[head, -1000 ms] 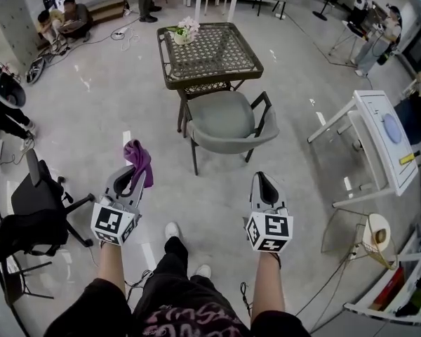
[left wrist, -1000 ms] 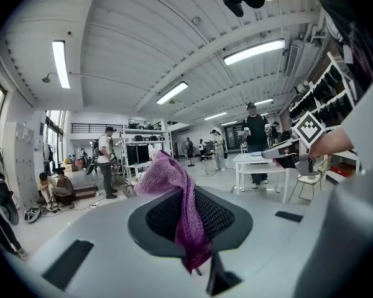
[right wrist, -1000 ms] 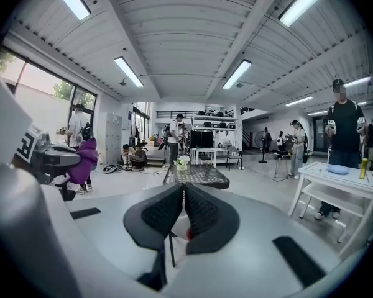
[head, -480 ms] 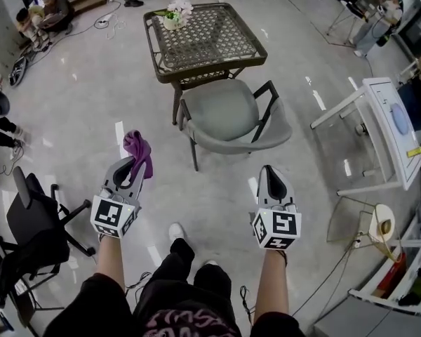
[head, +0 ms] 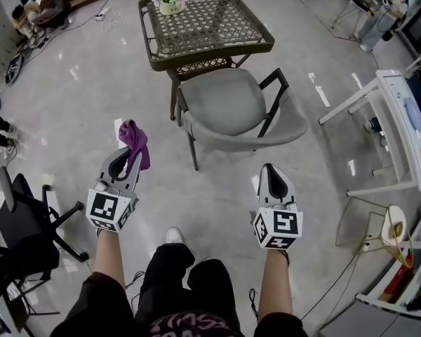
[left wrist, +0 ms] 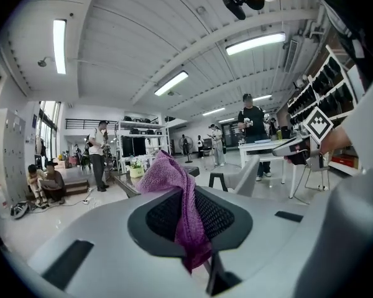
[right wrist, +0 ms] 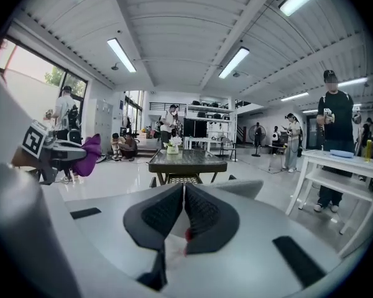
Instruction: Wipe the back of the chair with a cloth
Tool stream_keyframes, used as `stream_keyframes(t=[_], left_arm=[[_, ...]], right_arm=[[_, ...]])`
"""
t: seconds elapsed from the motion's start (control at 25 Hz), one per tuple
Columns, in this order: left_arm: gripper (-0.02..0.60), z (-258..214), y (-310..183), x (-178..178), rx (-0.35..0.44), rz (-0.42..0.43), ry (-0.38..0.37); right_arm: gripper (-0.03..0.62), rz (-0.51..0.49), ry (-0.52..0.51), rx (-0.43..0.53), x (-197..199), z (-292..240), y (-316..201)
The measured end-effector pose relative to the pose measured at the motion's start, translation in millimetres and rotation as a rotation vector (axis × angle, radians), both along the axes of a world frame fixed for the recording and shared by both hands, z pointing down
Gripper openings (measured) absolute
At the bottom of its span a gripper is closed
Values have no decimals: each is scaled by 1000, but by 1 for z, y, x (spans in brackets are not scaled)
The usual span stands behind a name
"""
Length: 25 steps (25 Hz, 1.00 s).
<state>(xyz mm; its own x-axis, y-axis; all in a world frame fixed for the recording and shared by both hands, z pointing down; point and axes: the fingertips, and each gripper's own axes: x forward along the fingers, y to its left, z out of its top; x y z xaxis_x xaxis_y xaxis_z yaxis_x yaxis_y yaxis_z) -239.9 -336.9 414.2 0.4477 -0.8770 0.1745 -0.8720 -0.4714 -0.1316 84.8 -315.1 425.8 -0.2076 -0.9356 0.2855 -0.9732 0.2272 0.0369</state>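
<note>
While the person is standing behind the chair (head: 228, 105), the left hand-held gripper (head: 128, 156) is clamping a purple cloth (head: 134, 140). The cloth is looking soft and fuzzy, crumpled into a bunch that is sticking out past the jaw tips, with one strip hanging down between the pads (left wrist: 224, 219). It is hanging in the air, to the left of the chair back (head: 245, 140) and well apart from it. The right hand-held gripper (head: 273, 170) is holding its jaws together, with nothing between them.

Compared with the earlier frame, the chair and the worktop (head: 210, 27) behind it are showing larger and lower in the head view, so the person is coming closer. Both grippers are keeping nearly the same places, and the cloth is still sitting in the left one.

The head view is showing only the bunch above the left jaws, while the left gripper view is showing the cloth running down between the ribbed black pads. The right gripper view is showing its own pads touching at the tips, the grey chair back just beyond them, the worktop with a flower pot (right wrist: 172, 145) further on, and the left gripper with the cloth at the left edge.
</note>
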Motion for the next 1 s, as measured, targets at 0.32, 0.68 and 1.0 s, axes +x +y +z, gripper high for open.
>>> stream_keyframes(t=[0.32,0.68,1.0], left_arm=[[67,87,-43,7,28,1,8],[67,165,-84,28,67,30,14],[67,214,-110,80,132,143,-12]], right_arm=[[28,-5,17,9,12,94,-20],[28,19,16,46,28,186,-46],[28,16,16,110,38,261,-65]])
